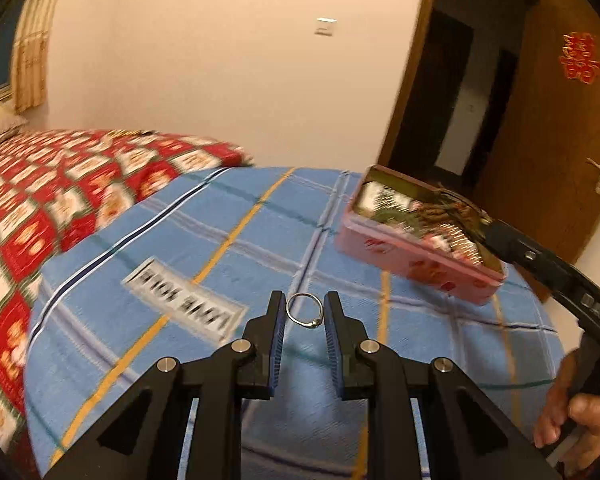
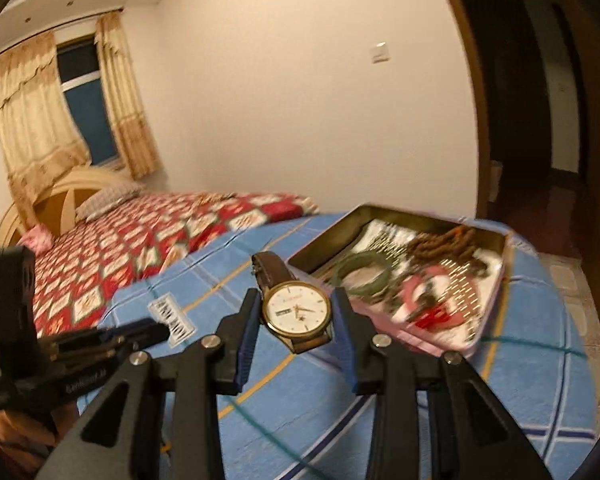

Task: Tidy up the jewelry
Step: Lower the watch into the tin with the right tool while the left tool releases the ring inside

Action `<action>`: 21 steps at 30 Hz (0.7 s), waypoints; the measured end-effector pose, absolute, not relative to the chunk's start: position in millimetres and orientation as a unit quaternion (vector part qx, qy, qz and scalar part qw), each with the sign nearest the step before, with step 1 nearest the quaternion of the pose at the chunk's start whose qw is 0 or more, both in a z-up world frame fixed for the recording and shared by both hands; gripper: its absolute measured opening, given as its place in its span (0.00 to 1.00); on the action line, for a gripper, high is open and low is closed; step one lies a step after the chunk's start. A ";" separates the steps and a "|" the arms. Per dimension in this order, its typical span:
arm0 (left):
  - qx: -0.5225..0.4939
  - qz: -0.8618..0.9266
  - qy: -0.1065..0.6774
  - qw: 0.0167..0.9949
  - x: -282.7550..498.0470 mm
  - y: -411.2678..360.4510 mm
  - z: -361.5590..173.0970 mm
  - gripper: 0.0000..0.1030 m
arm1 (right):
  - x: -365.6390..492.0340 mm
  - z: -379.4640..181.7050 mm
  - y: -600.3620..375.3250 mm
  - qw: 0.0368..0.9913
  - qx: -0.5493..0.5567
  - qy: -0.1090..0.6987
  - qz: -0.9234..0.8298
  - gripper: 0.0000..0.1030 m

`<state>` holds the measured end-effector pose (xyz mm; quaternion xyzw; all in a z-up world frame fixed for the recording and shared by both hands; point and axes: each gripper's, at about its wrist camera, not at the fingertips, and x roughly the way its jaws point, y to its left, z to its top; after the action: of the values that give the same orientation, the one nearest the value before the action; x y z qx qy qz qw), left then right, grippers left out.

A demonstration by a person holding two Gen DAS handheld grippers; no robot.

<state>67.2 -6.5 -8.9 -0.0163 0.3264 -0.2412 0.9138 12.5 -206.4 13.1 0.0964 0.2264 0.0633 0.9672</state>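
Observation:
My left gripper is shut on a thin silver ring, held between its blue pads above the blue plaid cloth. My right gripper is shut on a gold wristwatch with a white dial and brown strap, held above the cloth. A pink tin box stands open to the right; it holds a green bangle, brown beads and a pink bracelet. The box also shows in the left wrist view, with the right gripper's body over it.
The blue cloth covers a round surface beside a bed with a red patterned quilt. A white label is sewn on the cloth. A brown door stands open at the right. The left gripper's body shows at the lower left.

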 end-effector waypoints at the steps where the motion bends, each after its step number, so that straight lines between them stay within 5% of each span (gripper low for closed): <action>1: -0.015 -0.251 0.320 0.914 68.7 -13.4 -5.0 0.19 | 13.7 15.9 -210.8 0.969 0.094 0.221 0.053 0.37; 10: 0.004 -0.315 0.266 0.911 104.4 -82.4 21.6 0.19 | 51.8 24.8 -256.4 0.972 0.111 0.205 -0.026 0.38; 21: 0.008 -0.342 0.294 0.893 156.8 -138.7 -1.3 0.19 | 90.9 0.8 -280.4 0.956 0.138 0.250 -0.075 0.38</action>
<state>156.8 -138.7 -1.3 0.0084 0.2937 -0.3416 0.8927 90.9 -280.4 0.8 0.1375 0.2498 -0.0746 0.9556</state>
